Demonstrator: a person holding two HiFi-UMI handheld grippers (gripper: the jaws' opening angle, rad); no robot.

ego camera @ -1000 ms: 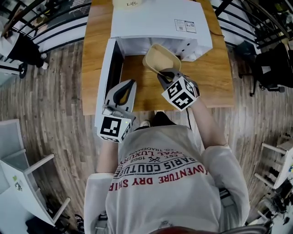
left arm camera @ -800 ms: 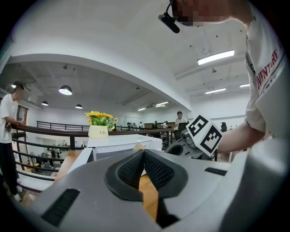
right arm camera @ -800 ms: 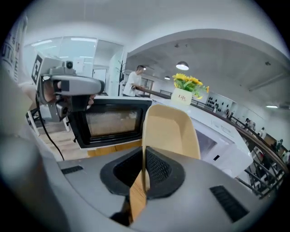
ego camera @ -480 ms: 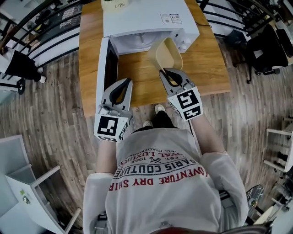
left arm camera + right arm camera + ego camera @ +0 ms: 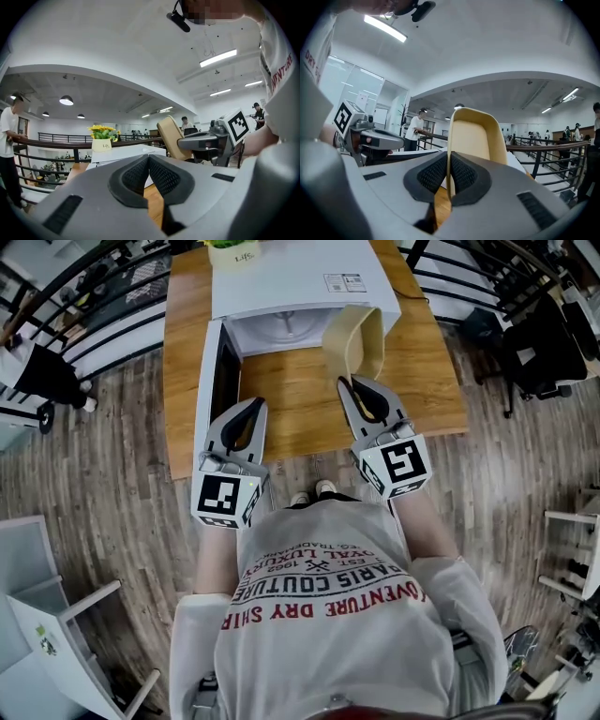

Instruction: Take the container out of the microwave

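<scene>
1. Container (image 5: 354,338): beige, empty, tipped up on edge. Its rim is pinched between the right gripper's (image 5: 354,381) fingers, pads clamped on the thin wall from both sides.
2. In the right gripper view the container (image 5: 471,136) stands up out of the right gripper (image 5: 448,161), hollow side toward the camera.
3. It is held in the air outside the cavity, in front of the microwave's (image 5: 291,277) right front, over the table's (image 5: 422,371) middle.
4. Left gripper (image 5: 251,404): fingers pressed together, nothing between them. It is level, over the table's near edge and left of the right one.
5. The left gripper view agrees: left gripper (image 5: 148,161) pads meet at the tips.
6. The microwave sits at the table's far edge, and its door (image 5: 214,381) is swung open along the left side.
7. A flower pot (image 5: 232,249) stands on the microwave's top.
</scene>
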